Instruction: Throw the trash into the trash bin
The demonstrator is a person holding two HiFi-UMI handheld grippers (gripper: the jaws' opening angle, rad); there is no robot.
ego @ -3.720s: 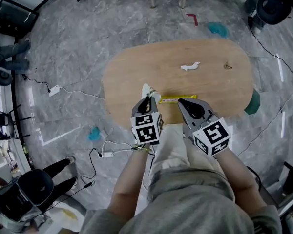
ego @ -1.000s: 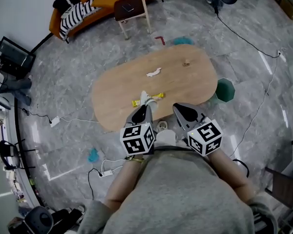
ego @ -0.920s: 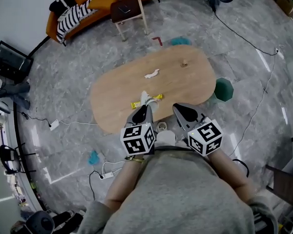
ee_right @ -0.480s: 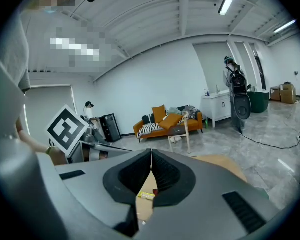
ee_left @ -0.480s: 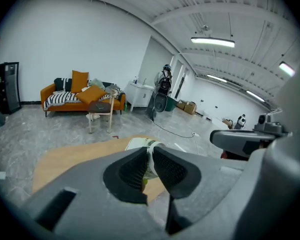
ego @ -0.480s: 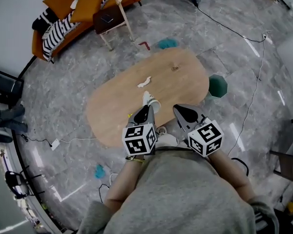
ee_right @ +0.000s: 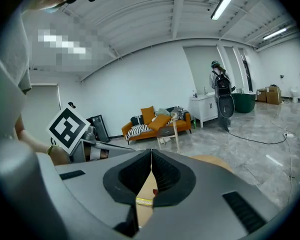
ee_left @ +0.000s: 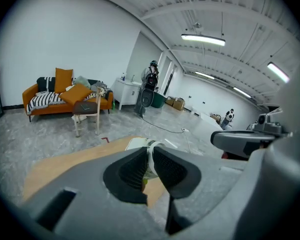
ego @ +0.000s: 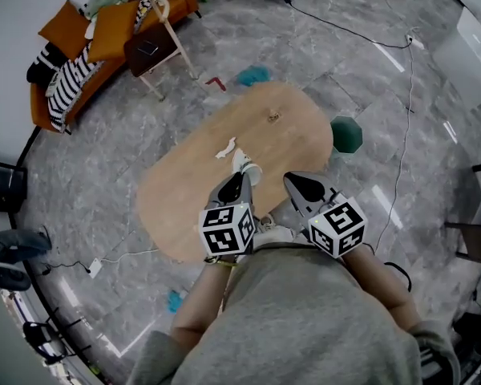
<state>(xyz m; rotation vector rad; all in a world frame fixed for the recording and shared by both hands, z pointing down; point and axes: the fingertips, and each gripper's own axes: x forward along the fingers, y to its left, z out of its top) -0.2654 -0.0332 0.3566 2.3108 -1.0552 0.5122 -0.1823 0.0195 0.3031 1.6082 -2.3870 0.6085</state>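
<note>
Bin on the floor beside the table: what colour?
Dark green. The bin shows best in the head view, just off the table's right end.

No writing can be read anywhere in view.
The only printed signs are black-and-white square code patterns without letters or digits. One is on the left marker cube (ego: 224, 231), at 6 o'clock in the head view by the desk (ego: 176, 207) edge, and one is on the right marker cube (ego: 338, 226), at 5 o'clock. A yellow wrapper (ee_right: 144, 201), at 6 o'clock in the right gripper view, bears print too small to read.
</note>
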